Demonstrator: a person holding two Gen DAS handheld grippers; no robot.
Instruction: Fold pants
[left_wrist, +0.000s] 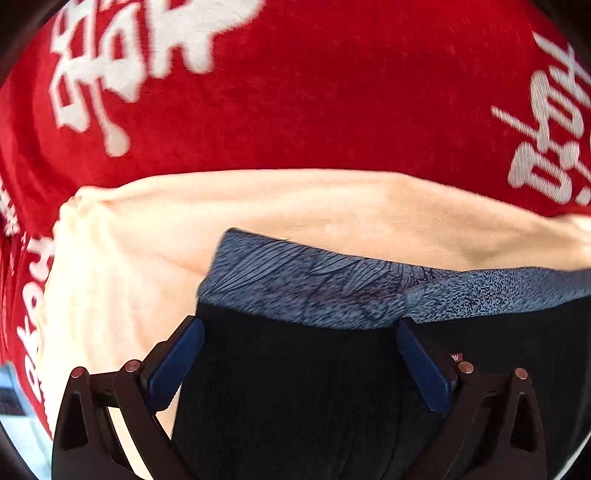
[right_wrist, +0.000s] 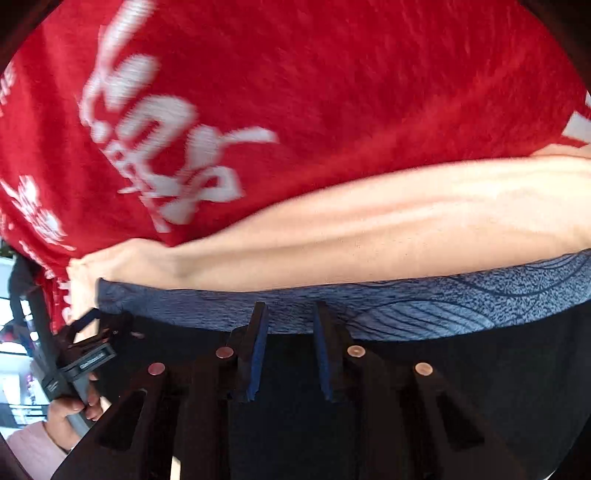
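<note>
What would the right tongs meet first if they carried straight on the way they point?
Most likely the blue-grey patterned waistband of the black pants, just past the right tongs; depth is unclear.

The place looked like an indoor setting, though the frames did not settle whether home or studio. A plush red blanket (left_wrist: 295, 110) with white printed lettering and flower shapes (fleece, by its nap) covered nearly the whole view. Lying on the blanket's near side was a cream cloth (left_wrist: 258, 214), and nearer than that a blue patterned fabric (left_wrist: 314, 291). Past the blanket's left edge showed a bright, blurred background (right_wrist: 14, 354), too indistinct to read.
</note>
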